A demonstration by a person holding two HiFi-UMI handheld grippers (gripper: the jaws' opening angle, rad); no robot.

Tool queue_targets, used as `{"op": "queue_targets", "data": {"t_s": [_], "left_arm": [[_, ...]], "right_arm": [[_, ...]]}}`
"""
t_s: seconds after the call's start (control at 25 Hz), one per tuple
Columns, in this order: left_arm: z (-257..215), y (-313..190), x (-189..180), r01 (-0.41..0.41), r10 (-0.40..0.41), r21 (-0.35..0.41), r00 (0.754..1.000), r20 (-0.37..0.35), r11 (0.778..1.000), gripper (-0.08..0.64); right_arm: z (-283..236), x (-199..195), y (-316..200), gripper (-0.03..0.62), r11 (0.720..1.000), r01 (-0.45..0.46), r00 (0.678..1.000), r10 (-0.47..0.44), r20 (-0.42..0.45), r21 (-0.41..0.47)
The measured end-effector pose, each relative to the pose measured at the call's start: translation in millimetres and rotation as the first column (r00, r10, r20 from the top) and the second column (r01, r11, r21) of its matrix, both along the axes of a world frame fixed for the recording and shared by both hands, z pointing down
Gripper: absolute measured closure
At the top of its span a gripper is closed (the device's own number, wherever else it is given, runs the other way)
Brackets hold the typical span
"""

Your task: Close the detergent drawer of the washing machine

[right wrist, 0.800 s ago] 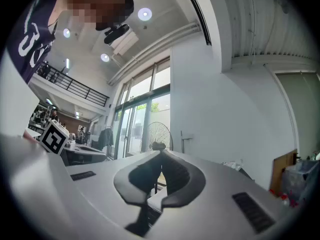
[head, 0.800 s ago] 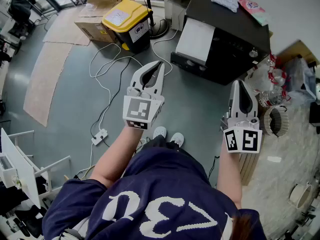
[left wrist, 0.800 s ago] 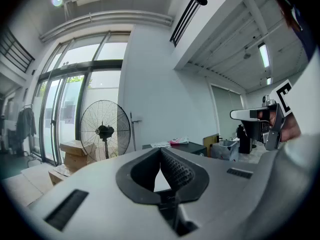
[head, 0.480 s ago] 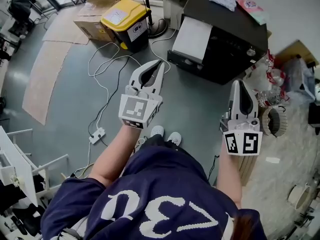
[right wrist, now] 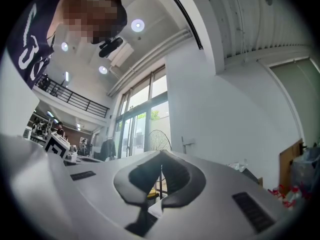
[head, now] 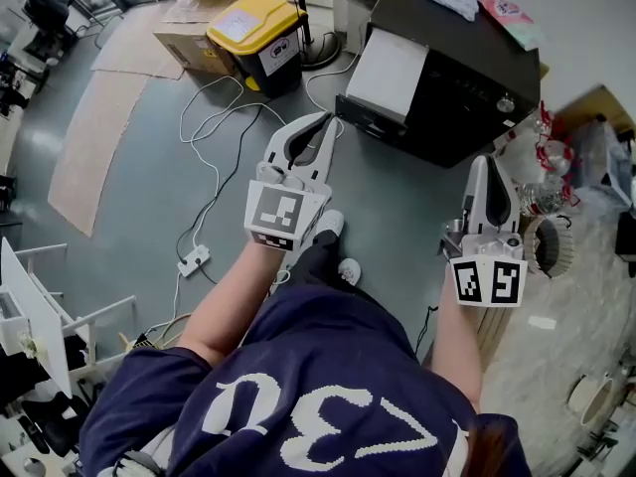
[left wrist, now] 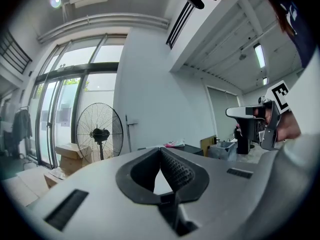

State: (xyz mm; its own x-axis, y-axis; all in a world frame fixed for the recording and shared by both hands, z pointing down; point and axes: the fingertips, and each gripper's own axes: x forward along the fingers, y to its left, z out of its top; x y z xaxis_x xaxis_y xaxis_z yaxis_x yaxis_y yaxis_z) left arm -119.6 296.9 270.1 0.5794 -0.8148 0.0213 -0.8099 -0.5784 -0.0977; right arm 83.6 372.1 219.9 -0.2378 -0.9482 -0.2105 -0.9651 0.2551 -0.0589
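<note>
The black washing machine (head: 447, 78) stands ahead of both grippers, its far edge cut off by the frame. The detergent drawer cannot be identified with certainty; a white panel (head: 386, 73) projects from the machine just beyond the left gripper (head: 322, 122). Ahead-left of that gripper, the yellow-lidded bin (head: 253, 30) is covered, contents hidden. Left gripper and right gripper (head: 489, 165): jaws fully closed, holding nothing.

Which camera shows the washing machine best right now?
Head view: nearly the whole black washing machine from above, white panel included. The left gripper view shows only a sliver of its top; the right gripper view barely an edge.
</note>
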Motion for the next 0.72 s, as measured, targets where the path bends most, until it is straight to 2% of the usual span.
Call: {"op": "queue_targets", "data": {"t_s": [0.16,0.32,0.72], "left_arm": [[7,-24,3,0.001,-0.001,-0.015,1.0,0.002,1.0,0.54],[4,-64,2,-0.009,0.009,0.011,1.0,-0.017,1.0,0.54],[-13,-201,-13,-0.048,0.049,0.037,0.998,-0.026,0.998,0.54]], "right_arm": [[4,1,-23,0.577,1.0,-0.002,1.0,0.002,-0.001,-0.013],[4,-4,-61,0.577,1.0,-0.004,1.0,0.004,-0.002,-0.015],[-14,-24,-189,0.577,0.999,-0.039,0.999,0.04,-0.021,0.014]]}}
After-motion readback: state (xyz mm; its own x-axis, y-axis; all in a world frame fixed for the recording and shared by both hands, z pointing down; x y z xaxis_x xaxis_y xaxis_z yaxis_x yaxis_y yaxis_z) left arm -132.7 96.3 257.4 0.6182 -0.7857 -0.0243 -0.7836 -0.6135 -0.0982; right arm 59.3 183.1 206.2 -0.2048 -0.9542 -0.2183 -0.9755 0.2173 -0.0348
